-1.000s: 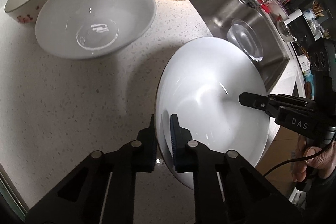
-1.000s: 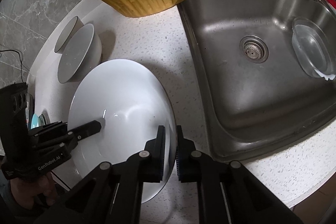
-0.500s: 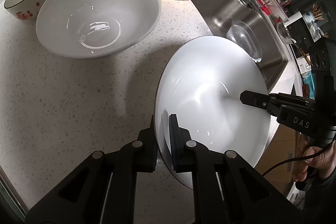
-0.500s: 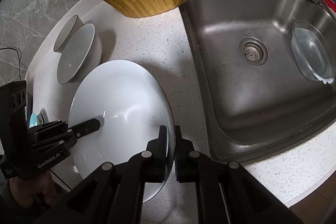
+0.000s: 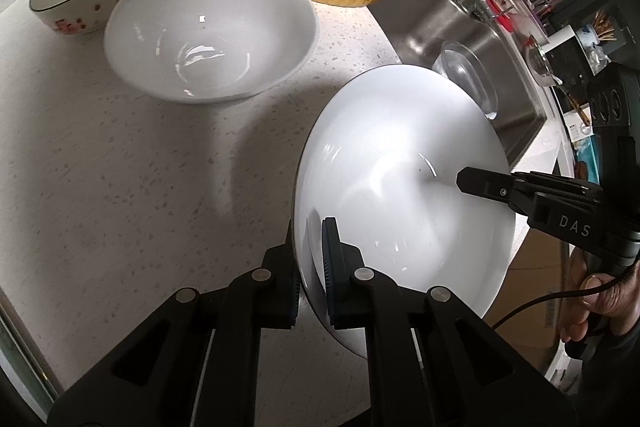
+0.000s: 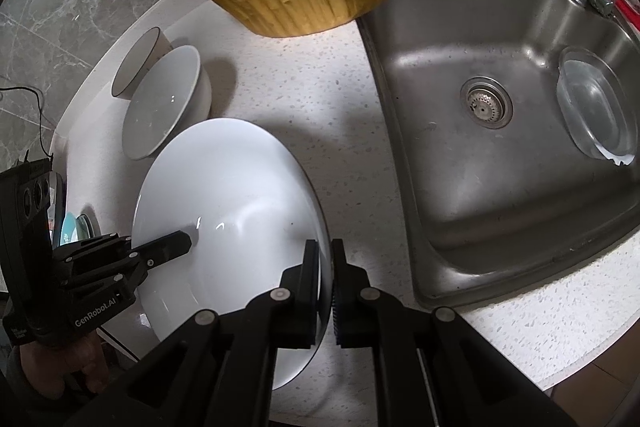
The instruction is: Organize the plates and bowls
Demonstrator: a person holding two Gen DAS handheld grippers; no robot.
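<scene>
The big white bowl (image 5: 400, 195) hangs over the worktop (image 5: 120, 187) near its sink-side edge, wide enough to need opposite rim grips. The left gripper (image 5: 310, 259) and right gripper (image 6: 326, 279) are each clamped on its rim.

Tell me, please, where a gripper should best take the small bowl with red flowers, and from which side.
Grip the small flowered bowl by its thin dark rim, from above, one finger inside and one outside. It stands upright and open; the big white bowl crowds one side, so the far side looks freer.
</scene>
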